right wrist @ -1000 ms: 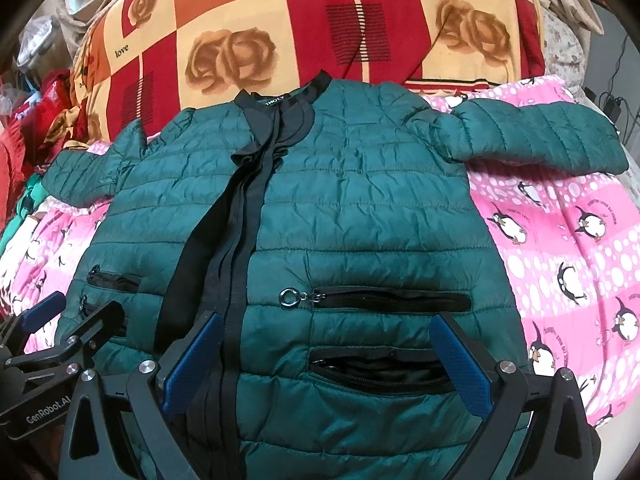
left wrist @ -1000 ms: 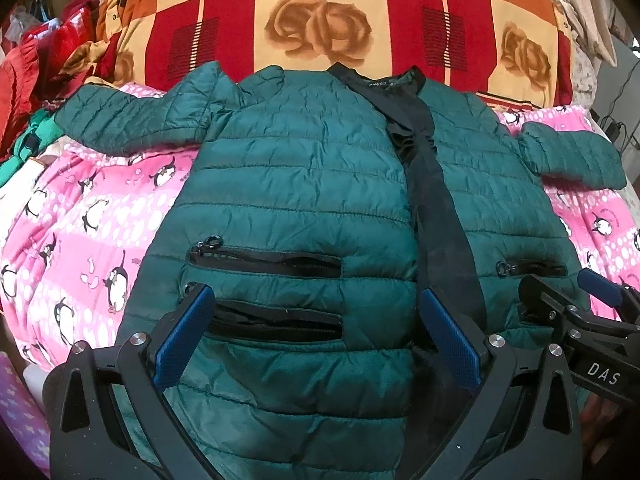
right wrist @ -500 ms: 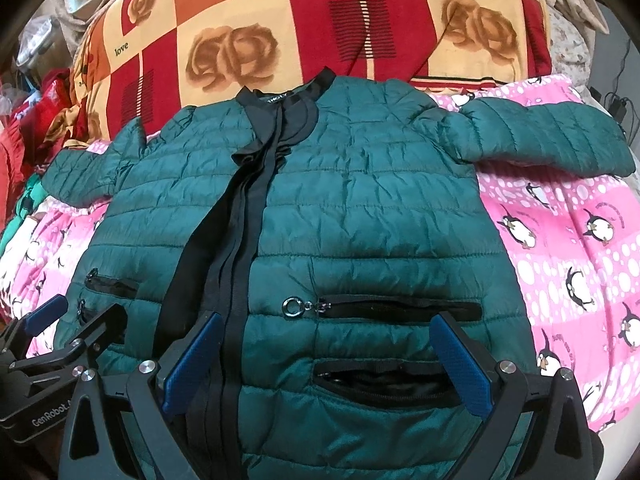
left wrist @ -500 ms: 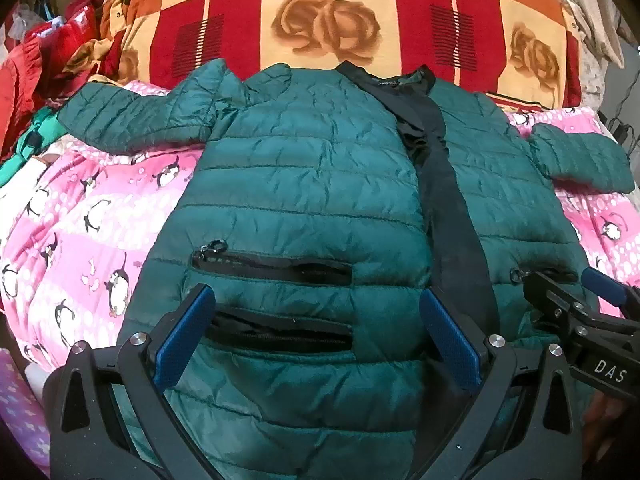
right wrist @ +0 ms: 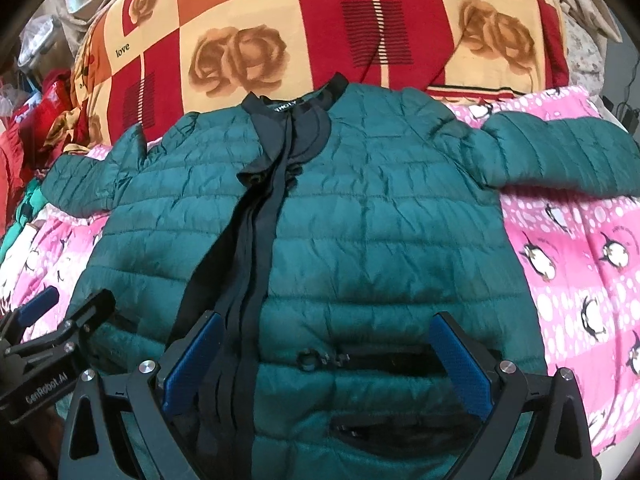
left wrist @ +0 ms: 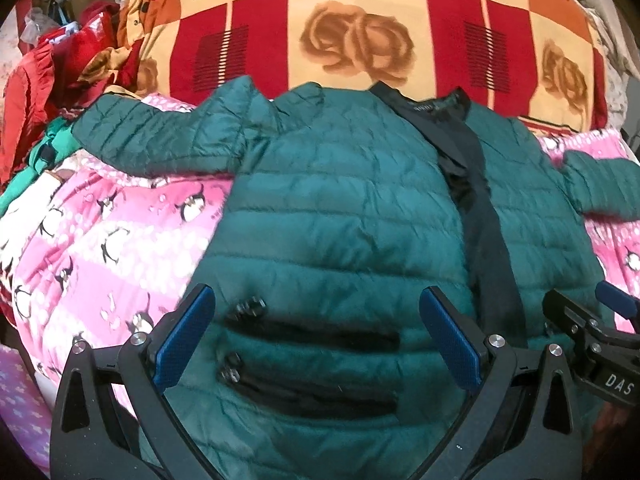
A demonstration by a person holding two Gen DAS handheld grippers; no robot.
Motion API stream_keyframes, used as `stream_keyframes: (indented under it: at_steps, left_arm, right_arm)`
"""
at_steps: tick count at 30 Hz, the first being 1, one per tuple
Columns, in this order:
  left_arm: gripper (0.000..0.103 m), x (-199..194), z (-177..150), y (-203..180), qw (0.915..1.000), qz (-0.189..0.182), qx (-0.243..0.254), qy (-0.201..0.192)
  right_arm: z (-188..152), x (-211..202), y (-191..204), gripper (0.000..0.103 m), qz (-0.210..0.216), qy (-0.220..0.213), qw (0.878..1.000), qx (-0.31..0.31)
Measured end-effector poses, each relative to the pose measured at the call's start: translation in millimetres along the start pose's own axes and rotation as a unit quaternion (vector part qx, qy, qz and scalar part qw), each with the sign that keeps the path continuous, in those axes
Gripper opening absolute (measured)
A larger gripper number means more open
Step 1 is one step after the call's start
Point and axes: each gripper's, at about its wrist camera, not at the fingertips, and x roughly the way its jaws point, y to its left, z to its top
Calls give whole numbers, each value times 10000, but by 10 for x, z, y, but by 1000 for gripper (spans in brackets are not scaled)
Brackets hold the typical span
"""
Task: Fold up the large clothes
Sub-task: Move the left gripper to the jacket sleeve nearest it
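A dark green quilted jacket [left wrist: 340, 208] [right wrist: 384, 224] lies front up on a pink penguin blanket, both sleeves spread out sideways, its black zipper band running down the middle. My left gripper [left wrist: 316, 312] hovers open over the jacket's left pockets, nothing between its blue pads. My right gripper [right wrist: 326, 332] is open above the right pocket zipper pull [right wrist: 308, 360], also holding nothing. Each gripper shows at the edge of the other's view: the right gripper [left wrist: 592, 328] in the left wrist view, the left gripper [right wrist: 52, 332] in the right wrist view.
A pink penguin blanket [left wrist: 100, 248] [right wrist: 580, 248] covers the bed. A big red, orange and cream rose-patterned quilt [left wrist: 360, 24] [right wrist: 320, 32] is piled behind the collar. Red clothes [left wrist: 48, 64] are heaped at the far left.
Both grippers have moved forward over the jacket toward the collar; the pockets now sit lower in both views. Both stay open.
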Motion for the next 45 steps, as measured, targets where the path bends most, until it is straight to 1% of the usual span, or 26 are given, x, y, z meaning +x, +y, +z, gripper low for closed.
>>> stream_keyframes:
  at_steps: [12, 19, 26, 33, 39, 45]
  left_arm:
    - [102, 236, 445, 284, 9993, 253, -268, -78]
    - [102, 358, 733, 444, 9981, 478, -308, -227]
    - [102, 561, 1006, 748, 9954, 734, -529, -319]
    - [102, 766, 1157, 990, 9935, 870, -665, -327]
    - [102, 904, 1252, 1086, 9935, 840, -700, -305]
    - [102, 1012, 1361, 1214, 9925, 952, -680, -357]
  right_arm:
    - [446, 228, 146, 103, 181, -85, 9998, -57]
    - [660, 413, 265, 103, 421, 23, 9990, -142]
    - [844, 592, 377, 103, 674, 54, 9976, -178]
    - [986, 816, 465, 103, 519, 96, 9982, -295]
    - [1155, 1030, 429, 103, 390, 128, 9991, -115]
    - [1255, 1246, 463, 103, 79, 140, 9996, -245]
